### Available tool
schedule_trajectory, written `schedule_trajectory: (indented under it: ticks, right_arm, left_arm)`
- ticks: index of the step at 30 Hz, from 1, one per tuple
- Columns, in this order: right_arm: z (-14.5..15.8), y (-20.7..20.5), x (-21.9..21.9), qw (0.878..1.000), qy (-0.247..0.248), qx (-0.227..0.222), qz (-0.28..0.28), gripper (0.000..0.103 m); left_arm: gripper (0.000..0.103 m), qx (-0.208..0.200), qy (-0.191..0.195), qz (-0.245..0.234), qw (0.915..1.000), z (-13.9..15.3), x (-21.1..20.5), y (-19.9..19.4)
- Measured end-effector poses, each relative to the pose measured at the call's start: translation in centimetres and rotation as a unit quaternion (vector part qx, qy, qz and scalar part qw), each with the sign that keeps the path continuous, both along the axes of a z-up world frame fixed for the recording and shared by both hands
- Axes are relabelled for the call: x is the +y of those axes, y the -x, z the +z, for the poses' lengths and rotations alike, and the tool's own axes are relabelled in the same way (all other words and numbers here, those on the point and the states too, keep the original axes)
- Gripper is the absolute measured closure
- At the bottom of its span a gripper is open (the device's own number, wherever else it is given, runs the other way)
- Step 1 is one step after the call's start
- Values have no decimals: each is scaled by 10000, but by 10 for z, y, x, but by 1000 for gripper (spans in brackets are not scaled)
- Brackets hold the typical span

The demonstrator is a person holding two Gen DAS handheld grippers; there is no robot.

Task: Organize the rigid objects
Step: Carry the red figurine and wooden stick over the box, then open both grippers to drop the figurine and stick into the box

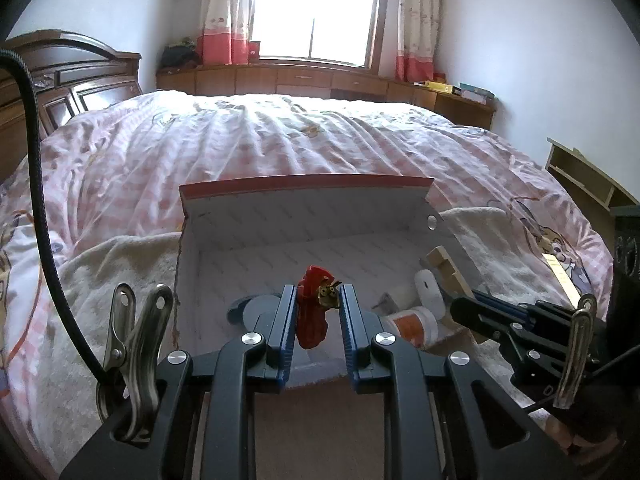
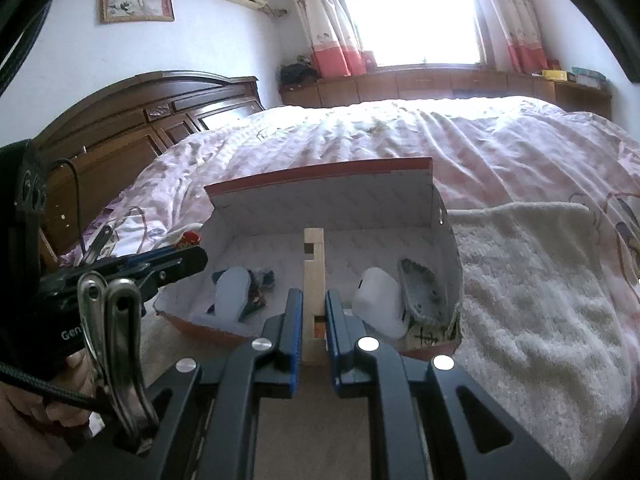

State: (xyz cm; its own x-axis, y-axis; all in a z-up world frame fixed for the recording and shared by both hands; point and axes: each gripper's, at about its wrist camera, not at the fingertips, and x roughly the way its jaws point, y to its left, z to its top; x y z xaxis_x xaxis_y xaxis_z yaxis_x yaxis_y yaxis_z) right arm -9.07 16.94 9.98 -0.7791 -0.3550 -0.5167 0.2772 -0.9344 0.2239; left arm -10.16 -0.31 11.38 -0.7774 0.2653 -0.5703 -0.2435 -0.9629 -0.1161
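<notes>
Left tool (image 1: 318, 312): closed on a red rooster figurine (image 1: 314, 308), held over the near edge of the open cardboard box (image 1: 304, 196).
Right tool (image 2: 313, 312): clamped on a pale wooden piece (image 2: 313, 280) standing upright between the pads, just above the box's near edge.
Box: sits on a white towel (image 2: 532, 280) at the near edge of the bed (image 1: 280, 132); inside lie a grey oval piece (image 2: 232, 288), a white shell-like object (image 2: 378, 300) and a dark curved object (image 2: 422, 292) by the right wall.
Risk, left: the figurine is irregular, so I judge it may twist or slip if the grip eases early.
Risk, right: the tall piece could topple onto the white object on release, or catch the torn near edge.
Risk, both: the tools sit near each other over one box and could collide.
Pose: both point forward, roughly level, towards the box's back wall.
</notes>
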Motion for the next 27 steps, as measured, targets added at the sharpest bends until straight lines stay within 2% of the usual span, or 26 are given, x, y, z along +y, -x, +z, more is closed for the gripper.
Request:
schedule_trajectory:
  ticks: [10,27]
  right_arm:
    - [-6,29,4,9999,-59,-115,-97,91]
    - [-19,50,1,9992,-256,-250,-202,91]
  left_arm:
    - [81,-202,-21,128,9997,-15,-3,29]
    - [81,-420,-13,248,9988,-34,-5,49]
